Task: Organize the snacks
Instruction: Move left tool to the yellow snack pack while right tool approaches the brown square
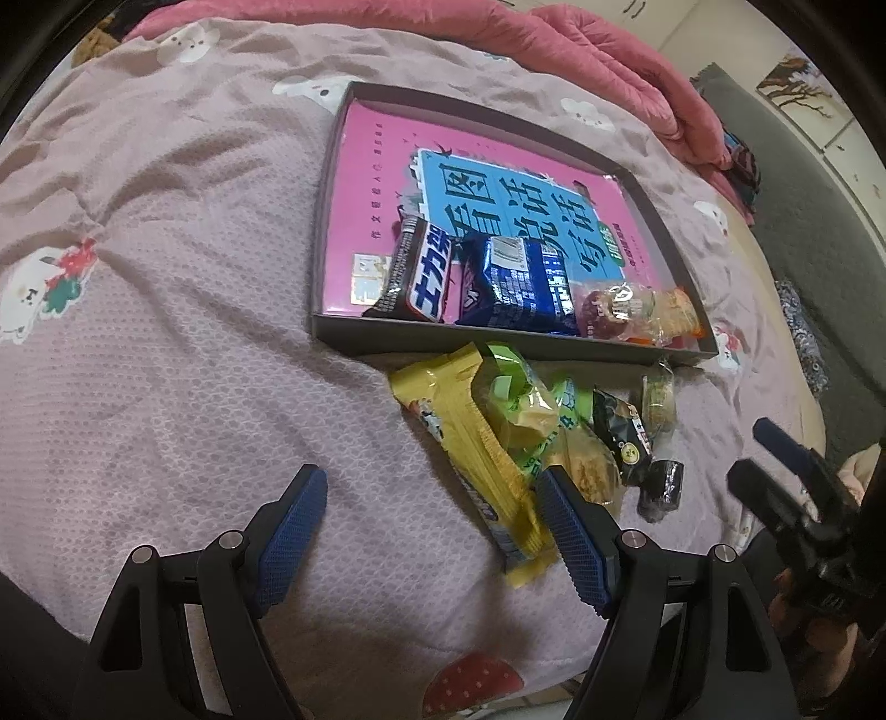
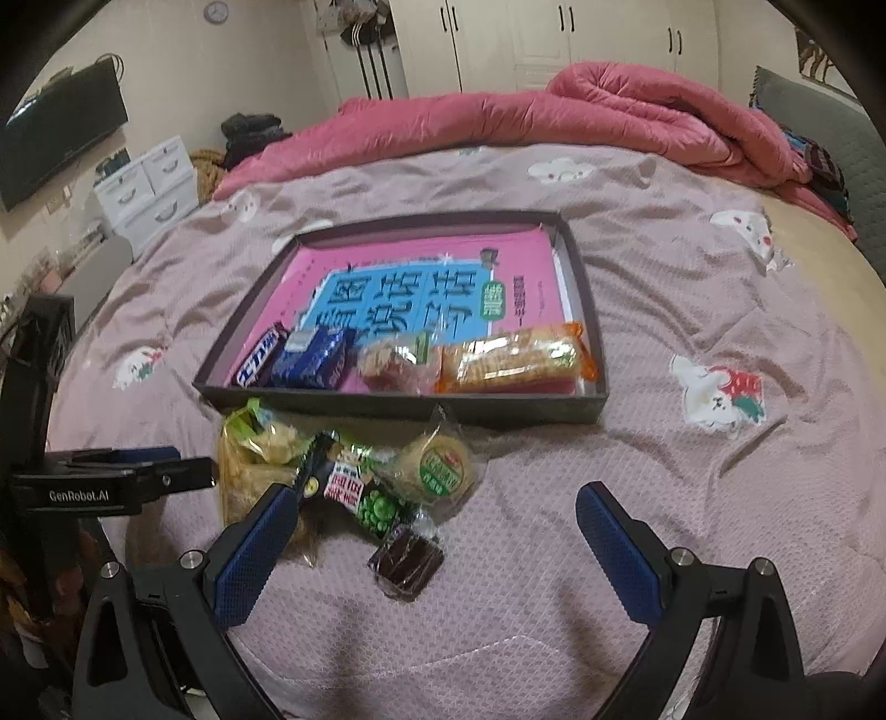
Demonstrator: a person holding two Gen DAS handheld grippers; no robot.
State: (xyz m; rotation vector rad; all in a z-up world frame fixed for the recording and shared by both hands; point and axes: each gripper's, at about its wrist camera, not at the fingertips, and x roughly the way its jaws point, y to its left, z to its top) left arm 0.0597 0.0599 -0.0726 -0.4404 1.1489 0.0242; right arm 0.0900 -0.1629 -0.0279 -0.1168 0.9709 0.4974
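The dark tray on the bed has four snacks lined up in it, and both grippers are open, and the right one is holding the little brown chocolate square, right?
Not quite. The right hand-held gripper holds nothing: the small brown plastic-wrapped chocolate square lies on the mauve bedspread, between the open fingers, as the right wrist view shows. The rest is right: four snacks in the shallow dark cardboard tray, and the left hand-held gripper open too.

Home bedroom: bed (image 2: 637, 277), wardrobe (image 2: 554, 39), quilt (image 2: 609, 116).
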